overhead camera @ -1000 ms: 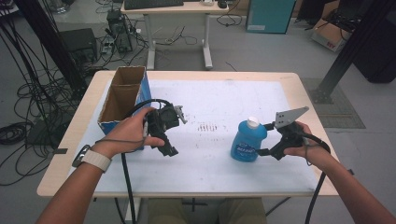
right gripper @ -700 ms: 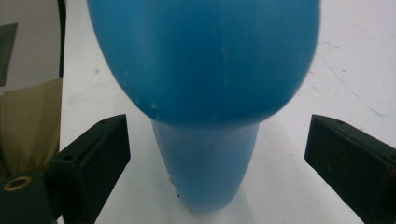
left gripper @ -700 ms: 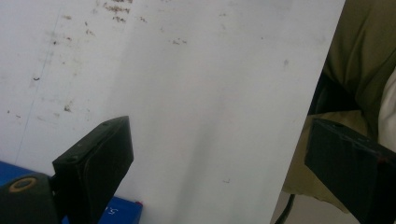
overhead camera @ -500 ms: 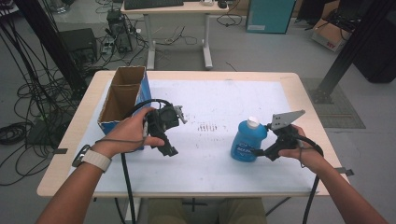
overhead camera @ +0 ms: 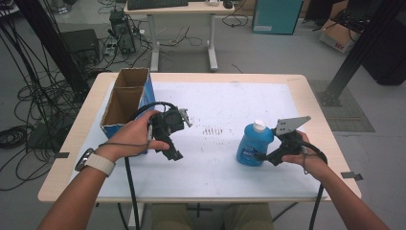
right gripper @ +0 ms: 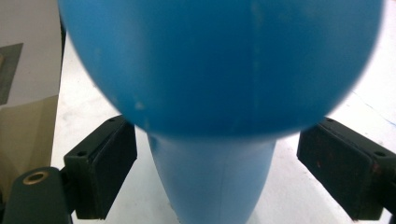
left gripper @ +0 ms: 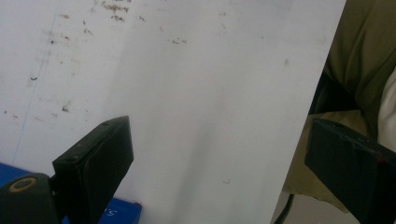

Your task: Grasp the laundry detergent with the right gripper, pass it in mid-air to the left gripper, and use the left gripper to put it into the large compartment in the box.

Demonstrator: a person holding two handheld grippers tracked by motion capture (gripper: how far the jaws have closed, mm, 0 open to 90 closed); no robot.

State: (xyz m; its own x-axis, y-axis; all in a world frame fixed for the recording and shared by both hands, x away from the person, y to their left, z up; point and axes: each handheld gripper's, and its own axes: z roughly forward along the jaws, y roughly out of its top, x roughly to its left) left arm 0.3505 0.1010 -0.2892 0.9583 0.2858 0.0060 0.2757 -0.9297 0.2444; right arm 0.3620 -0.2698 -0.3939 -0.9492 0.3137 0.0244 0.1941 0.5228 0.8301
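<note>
**Right gripper closing in around blue bottle on desk**

Desk (overhead camera: 86, 158): pale wood rim, rounded corners, top covered by a white sheet (overhead camera: 225, 110), matte, scuffed, with small dark specks near the middle.

Cardboard box (overhead camera: 125, 98): open top, brown inside, blue printed outer wall, two compartments split by a divider, standing at the desk's left edge.

Blue bottle (overhead camera: 253, 144): smooth plastic, rounded bulging body, pinched lower part with a moulded seam, white cap on top, label on the front too small to read. Stands upright on the white sheet, right of centre, well apart from the box.

Right gripper (overhead camera: 261, 155): black, grey three-cornered plate on top, cable trailing over the wrist. Comes at the bottle from the bottle's right side, low on the body. In the right gripper view the bottle (right gripper: 210, 177) sits between the two black jaws, a gap of white sheet showing on each side; pads do not touch it. Jaws have just been closing, still apart.

Left gripper (overhead camera: 174, 153): black, held in the left hand (overhead camera: 139, 136) just beside the box, pointing down toward the near desk edge. Jaws wide apart over bare sheet, nothing between them. Well apart from the bottle.
</note>
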